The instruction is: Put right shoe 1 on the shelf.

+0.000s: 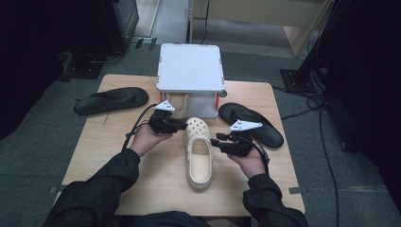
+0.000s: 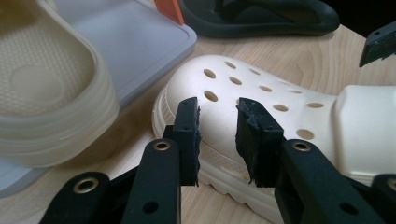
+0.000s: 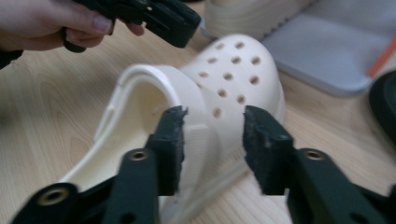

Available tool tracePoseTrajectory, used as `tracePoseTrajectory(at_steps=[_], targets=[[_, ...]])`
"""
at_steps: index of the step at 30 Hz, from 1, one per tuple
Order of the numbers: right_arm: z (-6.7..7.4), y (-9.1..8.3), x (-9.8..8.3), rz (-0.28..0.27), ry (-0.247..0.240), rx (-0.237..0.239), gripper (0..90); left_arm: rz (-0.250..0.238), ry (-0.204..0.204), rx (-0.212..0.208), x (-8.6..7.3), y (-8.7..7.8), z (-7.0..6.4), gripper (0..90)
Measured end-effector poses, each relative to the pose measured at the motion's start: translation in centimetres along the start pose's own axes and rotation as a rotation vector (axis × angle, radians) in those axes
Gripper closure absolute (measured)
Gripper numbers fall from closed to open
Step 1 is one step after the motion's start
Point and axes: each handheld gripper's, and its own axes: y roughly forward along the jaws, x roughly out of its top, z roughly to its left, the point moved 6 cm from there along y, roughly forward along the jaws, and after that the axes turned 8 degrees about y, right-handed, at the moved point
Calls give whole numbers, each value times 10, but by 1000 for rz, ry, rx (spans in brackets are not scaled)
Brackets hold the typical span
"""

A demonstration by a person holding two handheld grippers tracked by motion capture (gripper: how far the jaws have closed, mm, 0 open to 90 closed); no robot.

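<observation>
Item: cream perforated clog [image 1: 198, 151], lying at centre frame of the high view on the wooden table [image 1: 94, 156], toe toward the white rack [image 1: 190, 66] at upper centre; a second cream clog [image 2: 46, 84] sits in the rack, at the upper left of the left gripper view. Left gripper [image 1: 176, 125], just left of the clog's toe, jaws partly apart with nothing pressed between them; right gripper [image 1: 218, 142], at the clog's right side, jaws apart and empty, the clog's strap seen between and beyond them. Also present: black flip-flop [image 1: 111, 100] at upper left, black flip-flop [image 1: 250, 124] at right of centre
</observation>
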Motion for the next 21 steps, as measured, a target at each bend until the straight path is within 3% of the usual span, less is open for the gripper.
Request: tracePoseTrajectory(at_steps=[2, 5, 7, 8, 16, 21], targets=[[9, 7, 0, 9, -21, 11, 497, -6, -2, -2, 3, -5, 0, 687], [17, 21, -4, 58, -52, 5, 479, -24, -1, 7, 7, -14, 1, 679], [19, 31, -6, 77, -72, -30, 450, -41, -5, 9, 10, -20, 2, 676], [18, 37, -5, 69, -94, -83, 458, -39, -8, 10, 11, -24, 3, 675], [6, 50, -2, 51, -89, -153, 461, -48, -11, 33, 18, -43, 13, 672], [8, 50, 0, 50, -158, -194, 561, -61, -22, 44, 21, -53, 19, 672]])
